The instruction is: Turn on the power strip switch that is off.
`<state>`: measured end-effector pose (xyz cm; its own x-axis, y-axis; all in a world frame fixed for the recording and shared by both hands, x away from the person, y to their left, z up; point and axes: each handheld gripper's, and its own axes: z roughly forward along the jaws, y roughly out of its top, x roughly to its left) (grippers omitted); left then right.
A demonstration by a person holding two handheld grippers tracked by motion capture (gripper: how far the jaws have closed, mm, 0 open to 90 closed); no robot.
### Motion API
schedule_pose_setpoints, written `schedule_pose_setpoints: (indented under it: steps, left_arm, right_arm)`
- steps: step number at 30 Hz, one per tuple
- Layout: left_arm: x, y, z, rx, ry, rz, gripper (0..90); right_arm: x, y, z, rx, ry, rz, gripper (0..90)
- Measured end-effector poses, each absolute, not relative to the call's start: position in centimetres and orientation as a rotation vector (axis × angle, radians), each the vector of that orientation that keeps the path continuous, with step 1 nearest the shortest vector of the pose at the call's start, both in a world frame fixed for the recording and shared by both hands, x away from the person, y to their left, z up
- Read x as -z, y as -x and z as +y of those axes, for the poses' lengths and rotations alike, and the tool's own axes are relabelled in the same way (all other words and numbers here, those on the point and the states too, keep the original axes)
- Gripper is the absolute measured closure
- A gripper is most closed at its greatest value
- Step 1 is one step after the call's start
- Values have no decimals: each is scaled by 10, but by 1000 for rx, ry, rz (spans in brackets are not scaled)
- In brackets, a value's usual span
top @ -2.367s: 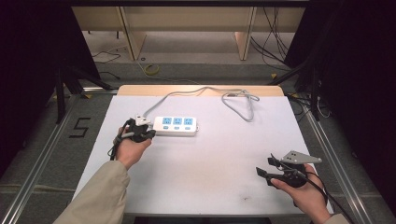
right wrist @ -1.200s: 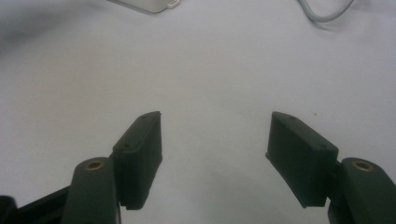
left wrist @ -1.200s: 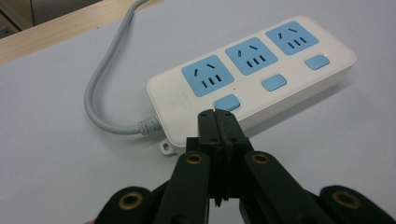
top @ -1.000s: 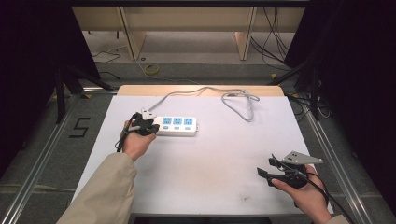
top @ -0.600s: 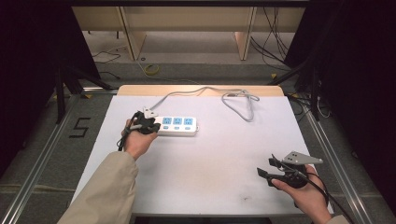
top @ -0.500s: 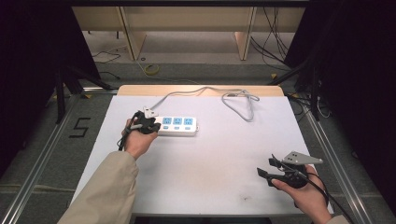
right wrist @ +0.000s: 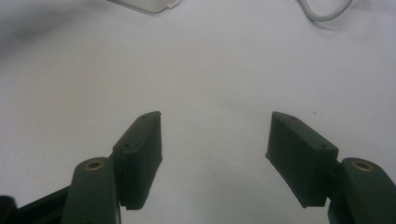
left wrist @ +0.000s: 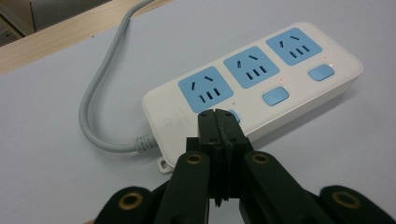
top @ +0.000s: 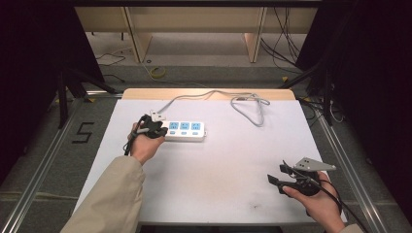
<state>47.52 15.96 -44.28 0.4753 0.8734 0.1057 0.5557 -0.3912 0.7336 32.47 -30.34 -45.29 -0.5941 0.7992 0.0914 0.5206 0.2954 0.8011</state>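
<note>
Jaws of left gripper (left wrist: 218, 122) pressed together, nothing between, tips on blue switch (left wrist: 232, 115) of white three-socket plastic power strip (top: 183, 131) near bench's far left; right gripper (right wrist: 214, 140) wide open, empty, near right corner.

The left forearm, in a beige sleeve (top: 109, 194), reaches forward from the bottom edge, its hand (top: 145, 145) wrapped around the left gripper (left wrist: 218, 116), whose jaws are pressed together and tilted downward. The right hand (top: 318, 204) rests low at the near right, holding the right gripper (right wrist: 215, 135) about level and pointing leftward, jaws spread wide with nothing between them.
</note>
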Motion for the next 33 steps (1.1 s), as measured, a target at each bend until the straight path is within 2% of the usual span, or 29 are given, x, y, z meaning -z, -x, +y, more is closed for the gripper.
schedule_pose_setpoints:
  steps: [33]
  left_arm:
    - [448, -492, 149, -614, -2099, 1182, 898]
  right_arm:
    - [454, -325, -304, -1198, -1206, 2243, 356]
